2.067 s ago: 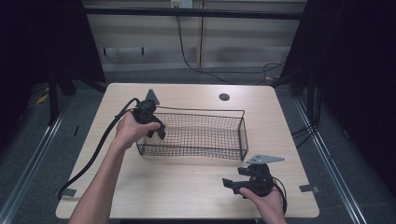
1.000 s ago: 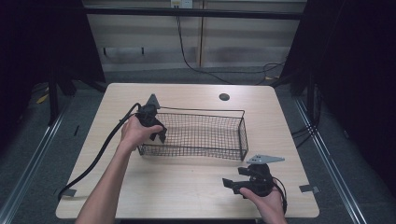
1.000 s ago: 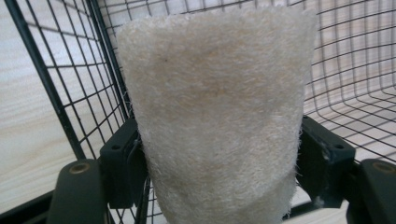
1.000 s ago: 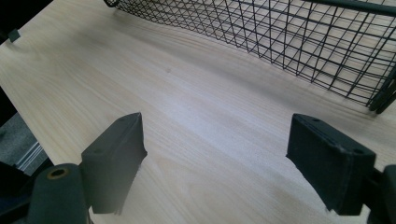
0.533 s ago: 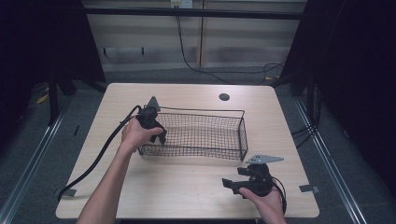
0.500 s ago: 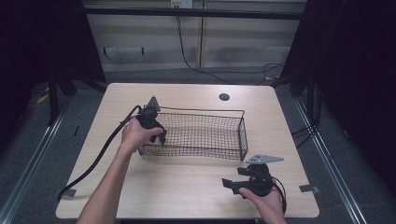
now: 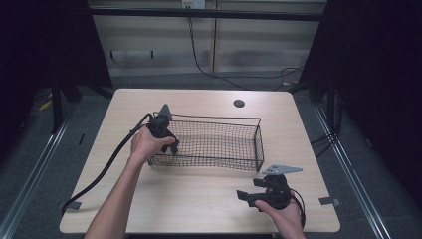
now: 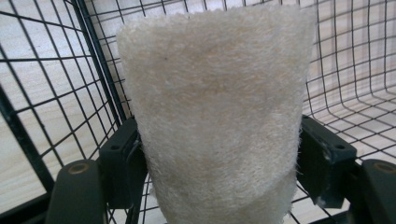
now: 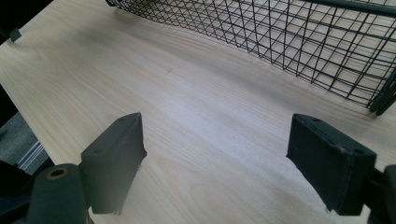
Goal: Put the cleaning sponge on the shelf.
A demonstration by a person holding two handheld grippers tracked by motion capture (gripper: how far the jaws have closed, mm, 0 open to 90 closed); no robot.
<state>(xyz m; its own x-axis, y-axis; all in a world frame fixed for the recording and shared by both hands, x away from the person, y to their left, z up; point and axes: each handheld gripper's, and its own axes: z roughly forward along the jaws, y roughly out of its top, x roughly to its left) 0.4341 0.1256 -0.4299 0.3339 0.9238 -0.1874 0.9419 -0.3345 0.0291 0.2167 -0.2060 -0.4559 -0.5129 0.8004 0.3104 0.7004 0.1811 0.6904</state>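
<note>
— Where is your left gripper (image 7: pixel 166 137) now, and what does it carry?

— I have it at the left end of the wire basket (image 7: pixel 234 121), near 9 o'clock from the basket's middle. Its jaws are clamped on a cream fibrous pad (image 8: pixel 215 116), which stands upright between them inside the mesh. I judge I hold it low in the basket so that it can be set on the bottom gently, not dropped.

— And the right gripper (image 7: pixel 259 195)?

— It rests low over the table (image 7: pixel 199 199) at about 5 o'clock from the basket, well apart from it. Its jaws stand wide apart with nothing between them. I think it waits there so it does not disturb the left hand (image 7: pixel 144 145).
</note>
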